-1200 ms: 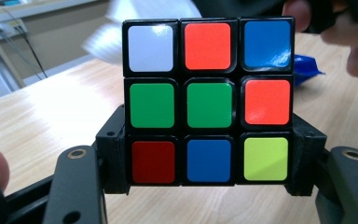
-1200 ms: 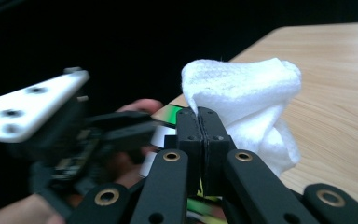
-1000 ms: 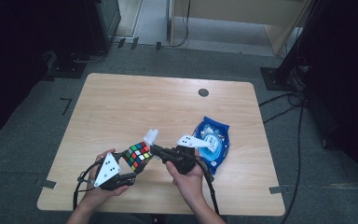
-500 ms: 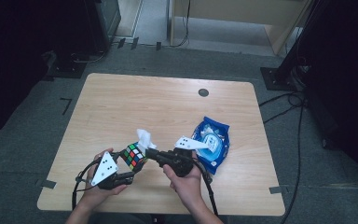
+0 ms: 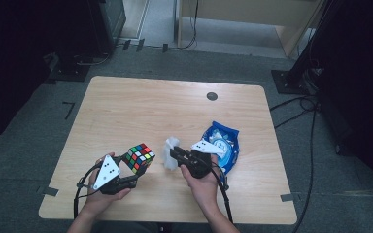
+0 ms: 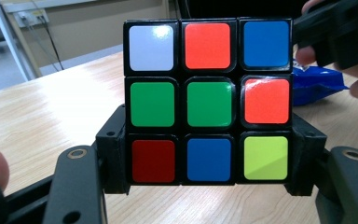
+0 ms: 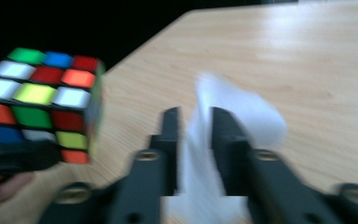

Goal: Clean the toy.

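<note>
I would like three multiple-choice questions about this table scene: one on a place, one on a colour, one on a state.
1. Where does the blue plastic wipe packet lie?
A. on the table's right side
B. by the far left corner
C. on the floor

2. In the left gripper view, which colour is the centre square of the facing side of the multicoloured puzzle cube?
A. yellow
B. green
C. white

3. How is the cube held?
A. it lies free on the table
B. it balances on a palm
C. the left tool clamps it

Key: A, the high view shows it beside the right hand; B, the middle tile is green; C, black jaws press both sides.
</note>
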A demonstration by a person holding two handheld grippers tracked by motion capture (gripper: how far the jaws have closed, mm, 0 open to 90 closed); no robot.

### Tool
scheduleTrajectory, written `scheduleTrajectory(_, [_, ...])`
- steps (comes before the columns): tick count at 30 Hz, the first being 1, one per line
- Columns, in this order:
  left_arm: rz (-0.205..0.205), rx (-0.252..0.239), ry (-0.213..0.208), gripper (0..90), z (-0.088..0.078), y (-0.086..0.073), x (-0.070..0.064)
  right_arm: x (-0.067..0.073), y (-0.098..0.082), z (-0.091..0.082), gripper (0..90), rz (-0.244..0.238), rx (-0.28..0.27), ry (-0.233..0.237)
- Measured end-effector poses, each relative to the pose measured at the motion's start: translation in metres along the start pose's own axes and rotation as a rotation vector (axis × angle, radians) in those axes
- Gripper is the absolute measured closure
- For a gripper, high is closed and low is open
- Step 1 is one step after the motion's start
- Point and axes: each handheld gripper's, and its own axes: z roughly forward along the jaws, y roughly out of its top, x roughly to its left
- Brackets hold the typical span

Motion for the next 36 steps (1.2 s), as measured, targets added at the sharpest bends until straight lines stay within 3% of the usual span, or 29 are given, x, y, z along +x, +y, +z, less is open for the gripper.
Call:
scheduleTrajectory(2, [-0.008, 0.001, 0.006, 34.1, 0.001, 0.000, 0.000, 0.008, 0.003, -0.003, 53.9, -0.007, -0.036, 0.026])
scheduleTrajectory(4, [-0.010, 0.002, 0.013, 34.1, 0.001, 0.000, 0.000, 0.017, 0.006, -0.005, 47.9, 0.019, -0.056, 0.076])
scheduleTrajectory(6, [-0.015, 0.004, 0.017, 34.1, 0.002, 0.000, -0.001, 0.026, 0.007, -0.005, 37.2, 0.064, -0.070, 0.165])
scheduleTrajectory(7, [-0.015, 0.002, 0.021, 34.1, 0.003, 0.000, -0.002, 0.032, 0.007, -0.004, 32.8, 0.074, -0.070, 0.181])
scheduleTrajectory(8, [-0.017, 0.001, 0.026, 34.1, 0.004, 0.000, -0.005, 0.036, 0.007, -0.003, 29.3, 0.079, -0.072, 0.194])
scheduleTrajectory(12, [-0.017, -0.005, 0.034, 34.1, 0.009, 0.001, -0.015, 0.052, 0.002, 0.006, 18.5, 0.092, -0.032, 0.163])
scheduleTrajectory(15, [-0.008, -0.011, 0.030, 34.0, 0.011, 0.002, -0.023, 0.055, -0.001, 0.012, 19.4, 0.109, -0.007, 0.150])
scheduleTrajectory(18, [-0.017, -0.020, 0.009, 34.0, 0.012, 0.003, -0.027, 0.056, -0.005, 0.014, 33.4, 0.129, 0.020, 0.134])
scheduleTrajectory(20, [-0.021, -0.020, -0.002, 34.0, 0.013, 0.003, -0.028, 0.054, -0.005, 0.014, 34.2, 0.144, 0.022, 0.156])
scheduleTrajectory(24, [-0.026, -0.016, -0.032, 33.5, 0.014, 0.003, -0.026, 0.053, -0.005, 0.013, 34.3, 0.154, 0.043, 0.147])
scheduleTrajectory(26, [-0.008, -0.012, -0.065, 31.9, 0.013, 0.002, -0.025, 0.050, -0.003, 0.011, 34.3, 0.160, 0.050, 0.154])
scheduleTrajectory(29, [0.056, 0.012, -0.101, 30.2, 0.009, 0.000, -0.021, 0.041, 0.005, 0.005, 34.4, 0.171, 0.034, 0.148])
scheduleTrajectory(31, [0.076, 0.022, -0.085, 30.1, 0.008, -0.002, -0.018, 0.035, 0.011, -0.001, 34.3, 0.173, 0.028, 0.150])
scheduleTrajectory(34, [0.071, 0.030, -0.057, 30.8, 0.007, -0.004, -0.010, 0.030, 0.017, -0.006, 34.3, 0.172, 0.050, 0.172])
scheduleTrajectory(36, [0.083, 0.033, -0.040, 30.9, 0.006, -0.004, -0.009, 0.032, 0.018, -0.005, 34.3, 0.158, 0.089, 0.194])
